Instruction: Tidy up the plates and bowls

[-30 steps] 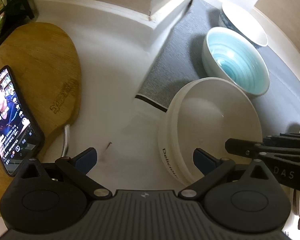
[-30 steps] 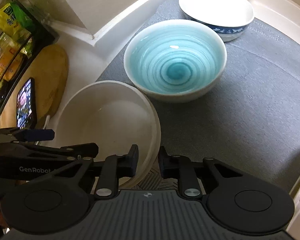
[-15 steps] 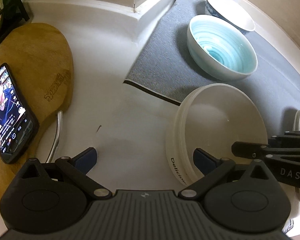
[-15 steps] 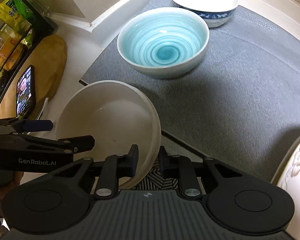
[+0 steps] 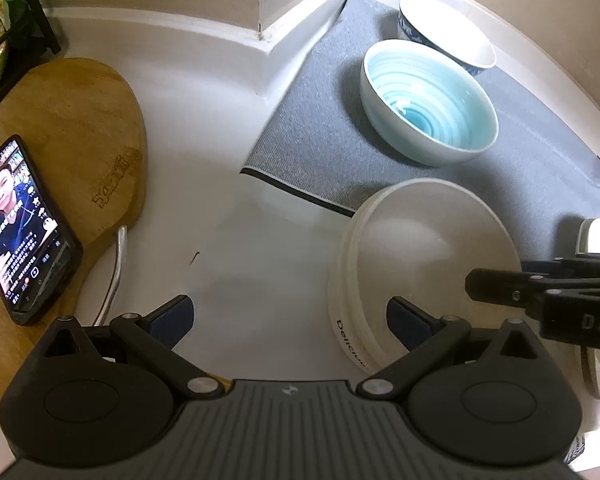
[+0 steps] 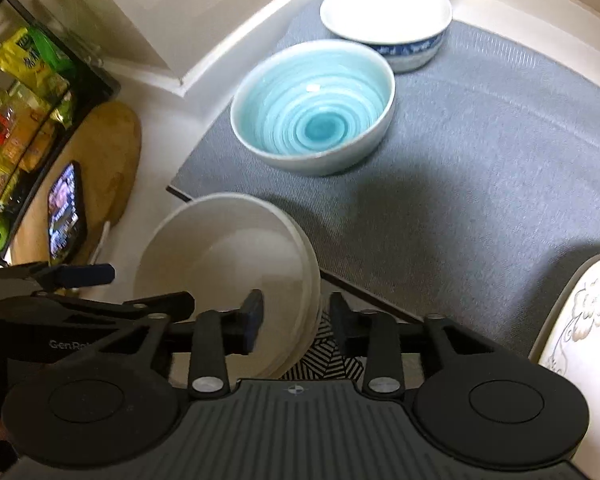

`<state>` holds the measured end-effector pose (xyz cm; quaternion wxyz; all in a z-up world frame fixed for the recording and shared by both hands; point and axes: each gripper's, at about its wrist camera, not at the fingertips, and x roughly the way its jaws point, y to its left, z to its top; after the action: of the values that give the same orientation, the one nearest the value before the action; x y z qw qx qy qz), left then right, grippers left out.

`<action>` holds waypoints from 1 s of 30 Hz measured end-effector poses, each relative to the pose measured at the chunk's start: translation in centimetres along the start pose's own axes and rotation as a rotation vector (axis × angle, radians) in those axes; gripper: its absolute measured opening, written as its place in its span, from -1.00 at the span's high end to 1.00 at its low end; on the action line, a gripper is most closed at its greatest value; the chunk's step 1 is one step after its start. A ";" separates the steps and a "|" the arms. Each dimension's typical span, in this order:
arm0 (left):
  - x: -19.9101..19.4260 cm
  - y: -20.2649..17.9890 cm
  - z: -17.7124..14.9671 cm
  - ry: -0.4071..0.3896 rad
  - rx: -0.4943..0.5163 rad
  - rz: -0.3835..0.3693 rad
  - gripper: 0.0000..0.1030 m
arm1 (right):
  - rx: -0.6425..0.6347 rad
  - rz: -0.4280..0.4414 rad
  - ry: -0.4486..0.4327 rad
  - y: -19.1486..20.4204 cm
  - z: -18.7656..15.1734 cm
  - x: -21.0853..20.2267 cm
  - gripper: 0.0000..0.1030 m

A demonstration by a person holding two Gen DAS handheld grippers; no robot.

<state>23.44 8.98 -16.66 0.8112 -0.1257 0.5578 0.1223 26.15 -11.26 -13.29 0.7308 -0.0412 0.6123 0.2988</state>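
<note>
Straddling the white bowl (image 6: 224,264) rim, the right gripper (image 6: 296,316) jaws are opening; left gripper (image 5: 290,316) jaws spread.

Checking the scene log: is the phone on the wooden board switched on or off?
On: the black phone lying on the round wooden board has a lit screen showing video and text.

Cream bowl (image 5: 420,264), outer wall: black lettering, "Delicio…", rest hidden behind the left gripper (image 5: 290,316).

Right gripper (image 6: 296,318), seen from the left wrist: side lettering "DAS", cut off by the picture's edge.

Left gripper, seen from the right wrist: "GenRo…", partly hidden.

Wooden board (image 5: 80,128): burnt-in mark, unreadable.

Phone (image 5: 20,224) screen: small text, too small to read.
</note>
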 end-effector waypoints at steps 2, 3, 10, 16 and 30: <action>0.0 0.0 0.5 -0.007 -0.005 0.000 -0.99 | 0.002 0.002 -0.017 -0.1 0.2 -0.5 0.03; -0.1 0.1 0.7 -0.011 -0.008 0.000 -0.99 | 0.003 0.001 -0.023 0.0 0.4 -0.7 0.02; -0.9 -0.1 1.9 -0.038 -0.028 -0.012 -0.99 | 0.030 -0.016 -0.057 -0.8 1.1 -1.7 -0.09; -0.9 -0.3 3.0 -0.053 -0.027 -0.020 -0.99 | 0.036 -0.039 -0.104 -1.6 2.2 -2.4 -0.15; 0.1 -0.7 6.6 -0.068 -0.054 -0.084 -0.99 | 0.078 -0.120 -0.187 -4.0 5.5 -2.0 -0.19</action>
<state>29.48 10.59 -14.46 0.8305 -0.1665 0.5206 0.1071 32.73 -12.96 -11.34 0.8024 -0.0210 0.5490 0.2328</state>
